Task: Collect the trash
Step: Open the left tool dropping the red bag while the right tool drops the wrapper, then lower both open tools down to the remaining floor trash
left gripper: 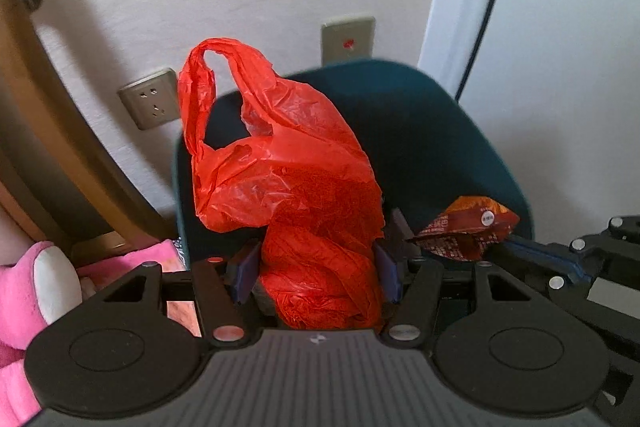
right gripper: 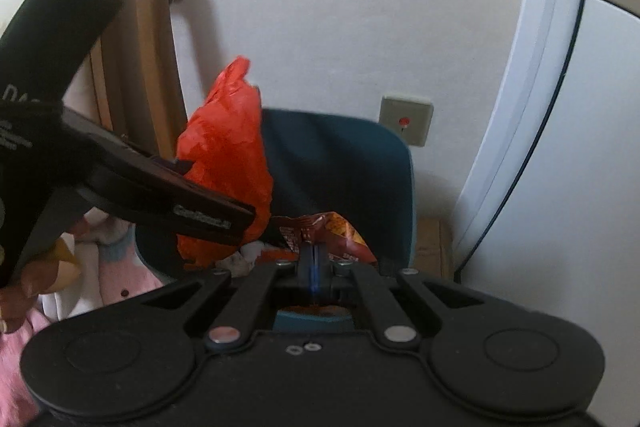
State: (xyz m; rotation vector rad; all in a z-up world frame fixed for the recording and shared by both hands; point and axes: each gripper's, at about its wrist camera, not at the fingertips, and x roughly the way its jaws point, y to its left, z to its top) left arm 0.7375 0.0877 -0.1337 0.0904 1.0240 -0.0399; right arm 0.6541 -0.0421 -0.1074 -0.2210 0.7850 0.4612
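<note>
A crumpled red plastic bag [left gripper: 296, 187] stands up between the blue pads [left gripper: 246, 273] of my left gripper [left gripper: 316, 267], which is shut on its bunched lower part. One handle loop sticks up. My right gripper [right gripper: 315, 255] is shut on a red-orange snack wrapper [right gripper: 336, 227]. In the left wrist view the wrapper [left gripper: 468, 227] hangs at the tip of the right gripper [left gripper: 516, 247], just right of the bag. Behind both is a dark teal bin [left gripper: 420, 131], its opening facing me. The right wrist view shows the left gripper [right gripper: 240, 223] from the side with the bag [right gripper: 228, 147] over the bin [right gripper: 340, 163].
A white wall with two sockets [left gripper: 150, 103] [left gripper: 348, 41] stands behind the bin. A brown wooden frame [left gripper: 48, 131] and a pink plush toy [left gripper: 36, 287] lie to the left. A white door frame with a black cable [left gripper: 492, 7] is at the right. A hand [right gripper: 16, 303] holds the left gripper.
</note>
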